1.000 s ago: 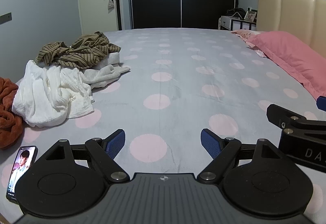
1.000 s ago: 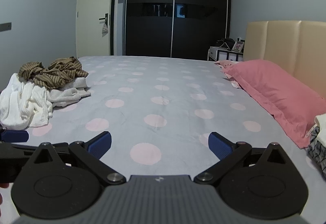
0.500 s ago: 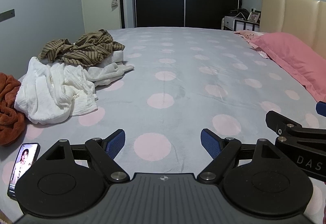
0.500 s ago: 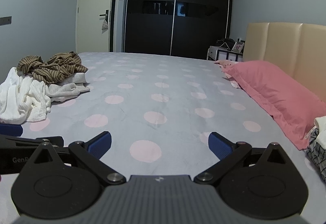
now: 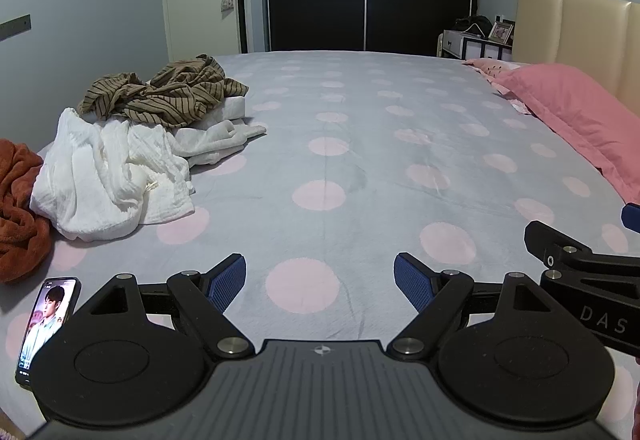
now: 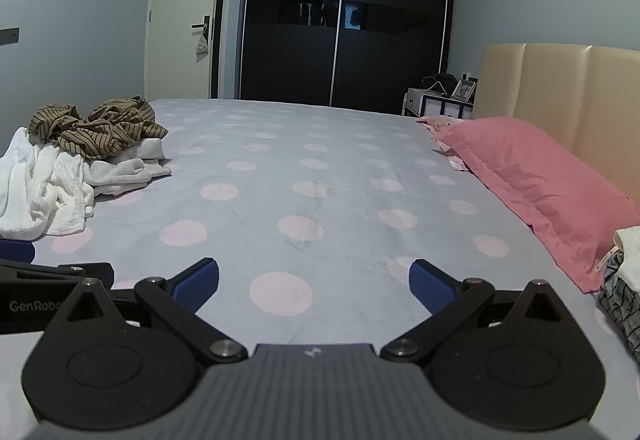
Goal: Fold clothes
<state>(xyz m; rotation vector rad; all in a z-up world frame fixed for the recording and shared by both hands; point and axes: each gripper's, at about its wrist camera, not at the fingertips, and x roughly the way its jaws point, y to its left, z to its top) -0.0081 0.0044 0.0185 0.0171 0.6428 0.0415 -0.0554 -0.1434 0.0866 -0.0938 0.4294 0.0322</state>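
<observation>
A heap of unfolded clothes lies on the left of the bed: a brown striped garment point(image 5: 168, 94) point(image 6: 100, 126) on top, a crumpled white garment point(image 5: 108, 176) point(image 6: 40, 184) in front, and a rust-coloured one point(image 5: 18, 208) at the far left. My left gripper point(image 5: 320, 282) is open and holds nothing, low over the dotted grey bedcover point(image 5: 360, 144). My right gripper point(image 6: 314, 284) is also open and holds nothing, beside it on the right. Each gripper's arm shows at the edge of the other's view. Both are well short of the heap.
A phone point(image 5: 44, 324) with a lit screen lies at the bed's near left edge. A pink pillow point(image 6: 536, 176) and beige headboard point(image 6: 560, 88) run along the right. Folded clothes point(image 6: 624, 280) sit at the near right. A dark wardrobe point(image 6: 340, 20) and door stand behind.
Both views have tilted up slightly, so the bed and clothes sit lower in frame. The grippers stay open.
</observation>
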